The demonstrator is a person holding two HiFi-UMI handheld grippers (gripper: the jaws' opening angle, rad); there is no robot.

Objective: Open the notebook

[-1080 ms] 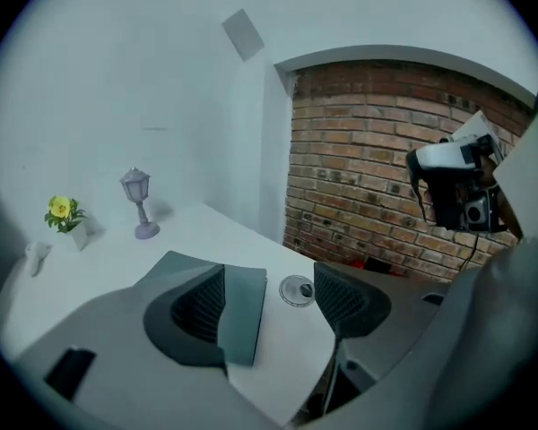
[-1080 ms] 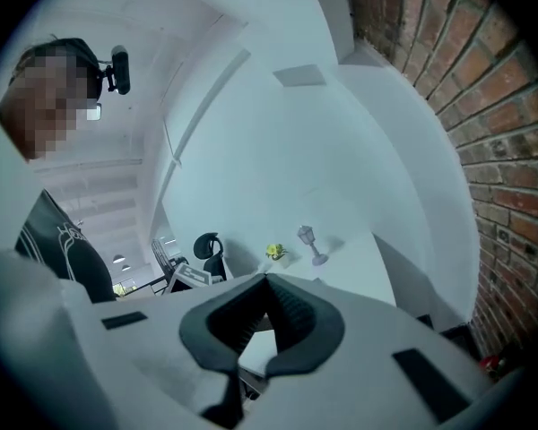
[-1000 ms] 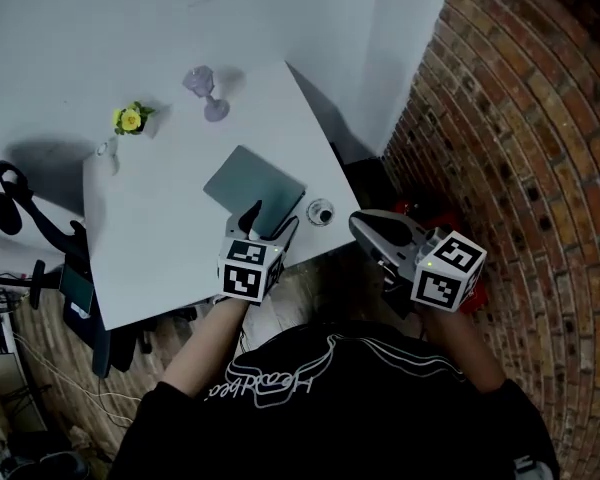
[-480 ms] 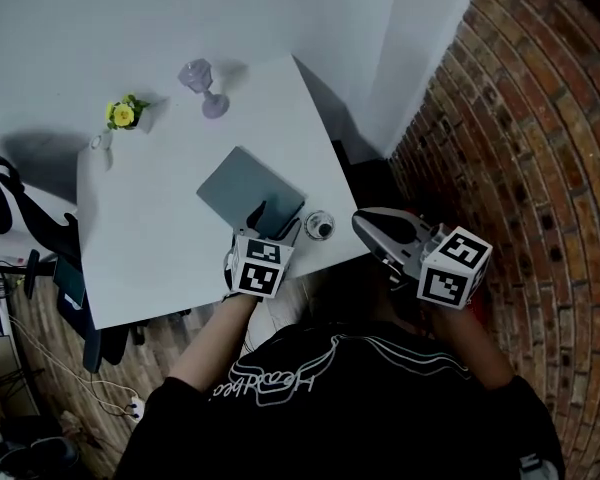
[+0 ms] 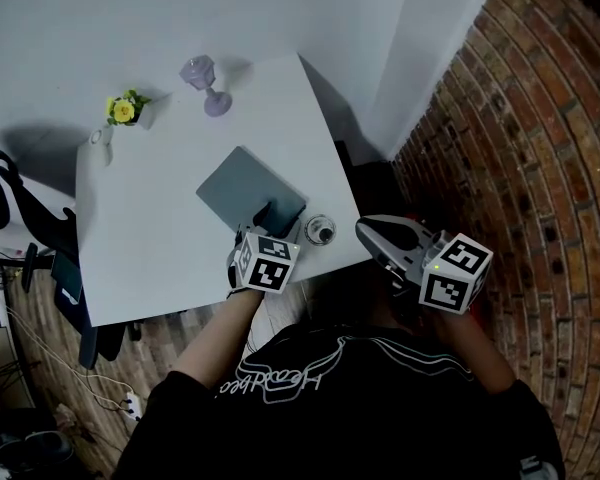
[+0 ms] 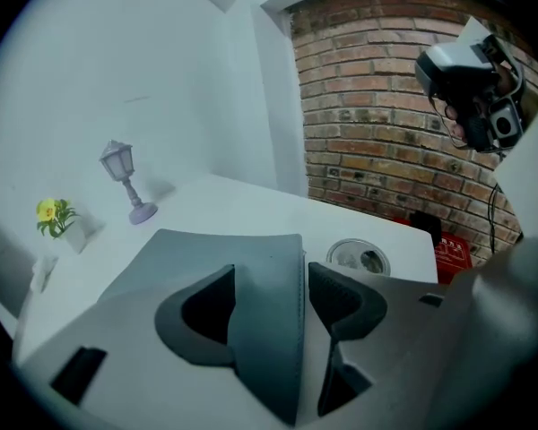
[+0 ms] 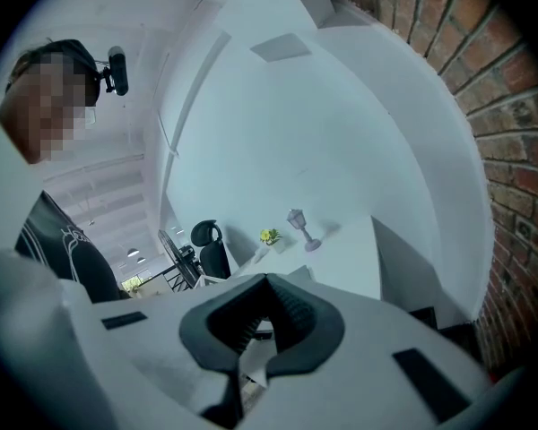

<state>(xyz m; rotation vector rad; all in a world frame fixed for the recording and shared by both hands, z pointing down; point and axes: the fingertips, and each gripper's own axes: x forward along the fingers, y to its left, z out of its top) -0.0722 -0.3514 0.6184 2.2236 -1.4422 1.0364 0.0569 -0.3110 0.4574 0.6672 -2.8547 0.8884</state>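
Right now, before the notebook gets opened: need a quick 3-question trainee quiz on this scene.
1. True or false: the notebook already lies open.
2. Which gripper is over the table? A) left B) right C) both
3. Fill in: between the jaws of the left gripper stands the edge of the ____.

Key
1. False: its cover lies flat and closed.
2. A. The right gripper hangs off the table's side, near the brick wall, its jaws together.
3. Notebook. The jaws are closing on it but are not yet pressing on it.
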